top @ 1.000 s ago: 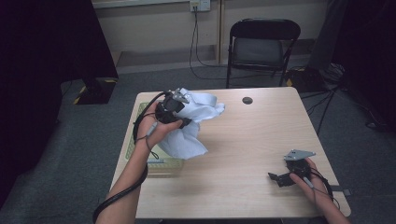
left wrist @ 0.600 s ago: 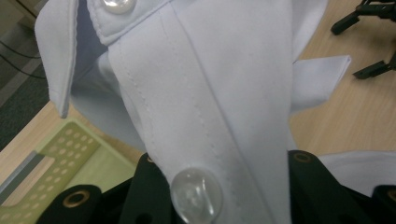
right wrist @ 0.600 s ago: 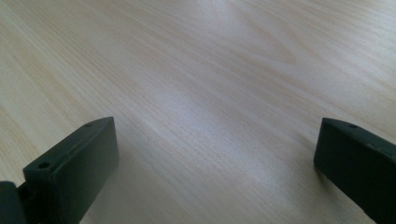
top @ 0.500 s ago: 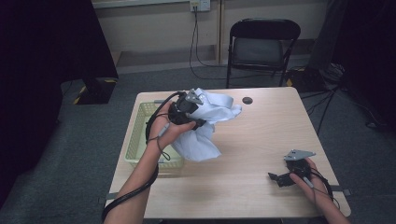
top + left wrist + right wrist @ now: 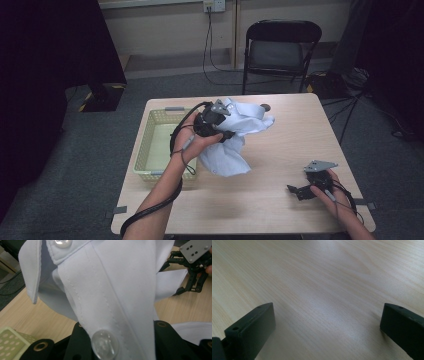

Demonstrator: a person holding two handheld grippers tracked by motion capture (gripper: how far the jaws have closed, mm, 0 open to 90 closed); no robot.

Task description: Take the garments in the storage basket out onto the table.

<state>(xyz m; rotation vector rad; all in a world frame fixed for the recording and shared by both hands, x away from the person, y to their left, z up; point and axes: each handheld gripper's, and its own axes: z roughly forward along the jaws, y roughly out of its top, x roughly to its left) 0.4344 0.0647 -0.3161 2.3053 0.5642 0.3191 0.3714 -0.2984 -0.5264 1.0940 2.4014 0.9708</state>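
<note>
Nearest the person, at the table's [image 5: 280, 215] front right corner, the right gripper [image 5: 300, 191] rests low on the wooden top in the person's right hand [image 5: 327, 187], its grey three-cornered plate uppermost. The right gripper view shows its two black jaws standing wide apart over bare wood grain, nothing between them — the gripper is open and holds nothing.

Farther in, left of centre, the left hand [image 5: 192, 142] holds the left gripper [image 5: 227, 134] raised above the table. Its jaws are clamped on a white shirt [image 5: 225, 155]. In the left gripper view the buttoned front band of the garment runs up between the jaws, one clear button [image 5: 105, 343] sitting right at the jaw line and a second button [image 5: 63, 243] at the collar near the top edge. The shirt is bunched around the gripper; part of it spreads toward the table's far side, and a loose fold hangs down from the grip to the table top or just above it — contact cannot be confirmed. A black cable trails from the gripper down along the left forearm.

Just left of the shirt, at the table's left edge, stands a pale yellow-green mesh basket [image 5: 145, 150].

Beyond the table, a black folding chair [image 5: 280, 47] stands against the wall, with cords hanging from a wall outlet [image 5: 211, 5].
</note>
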